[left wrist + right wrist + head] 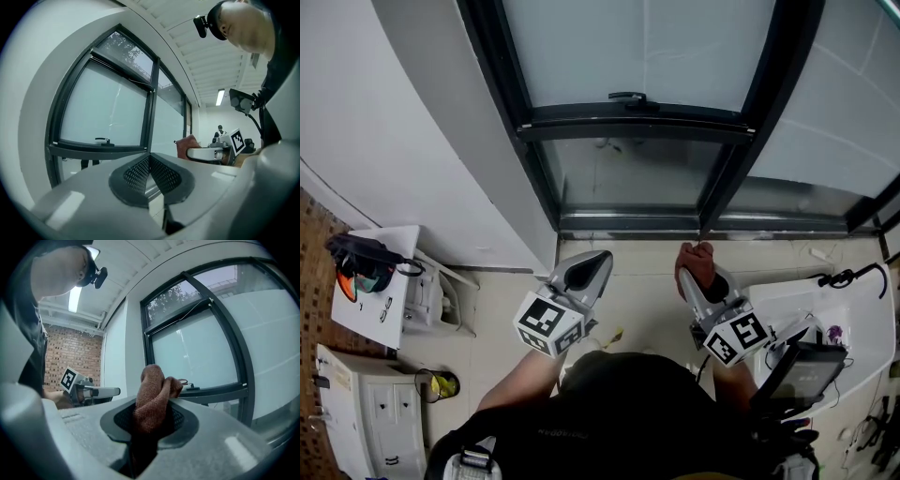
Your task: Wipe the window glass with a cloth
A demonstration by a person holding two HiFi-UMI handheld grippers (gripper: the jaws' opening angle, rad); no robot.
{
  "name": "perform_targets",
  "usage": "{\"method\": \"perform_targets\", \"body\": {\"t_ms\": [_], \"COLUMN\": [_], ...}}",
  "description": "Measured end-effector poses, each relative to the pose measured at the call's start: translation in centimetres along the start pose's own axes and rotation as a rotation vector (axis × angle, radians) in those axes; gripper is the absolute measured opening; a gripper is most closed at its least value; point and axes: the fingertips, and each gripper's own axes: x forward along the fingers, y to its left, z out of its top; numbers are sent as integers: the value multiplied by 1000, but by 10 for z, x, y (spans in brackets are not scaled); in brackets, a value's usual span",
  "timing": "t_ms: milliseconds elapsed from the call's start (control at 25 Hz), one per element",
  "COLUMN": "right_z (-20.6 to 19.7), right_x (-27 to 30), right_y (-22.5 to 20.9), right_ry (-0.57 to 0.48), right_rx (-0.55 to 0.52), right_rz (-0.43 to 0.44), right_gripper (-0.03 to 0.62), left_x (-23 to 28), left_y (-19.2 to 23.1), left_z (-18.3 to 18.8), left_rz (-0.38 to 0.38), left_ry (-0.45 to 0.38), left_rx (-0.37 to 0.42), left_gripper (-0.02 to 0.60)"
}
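Note:
A reddish-brown cloth (153, 397) is bunched between the jaws of my right gripper (697, 269), which is shut on it; in the head view the cloth (695, 263) sticks out of the tip, short of the window. The window glass (639, 52) sits in a dark frame (636, 124) with a handle (628, 97) on the middle bar; the lower pane (630, 174) lies straight ahead of both grippers. My left gripper (587, 272) is shut with nothing in it, level with the right one and to its left. In the left gripper view the pads (161, 176) meet in front of the window glass (105, 110).
A white curved wall (412, 122) runs along the left. A white table (380, 300) with goggles stands at the far left, a white cabinet (356, 412) below it. At the right a white desk (853, 319) holds a cable and a tablet (802, 370).

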Motion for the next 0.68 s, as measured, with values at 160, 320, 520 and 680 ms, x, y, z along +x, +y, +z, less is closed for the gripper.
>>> {"method": "perform_targets", "body": {"t_ms": [160,320,520,680], "right_z": [3,3,1,2], "right_x": [4,3,1,1], "right_y": [4,2,-2,-4], "right_ry": [-6,-3,3,2], "right_rx": [-9,-6,3,-2], "right_rz": [1,-7,-14,-18], "right_gripper": [72,72,72,72], "left_x": [-2,0,3,6], "left_y": [2,2,2,-1], "left_z": [3,3,3,6], "left_rz": [-6,-18,-28,-39], "left_ry": [-2,-1,3,0], "left_rx": [4,7,5,2], "left_gripper": [17,17,17,17]}}
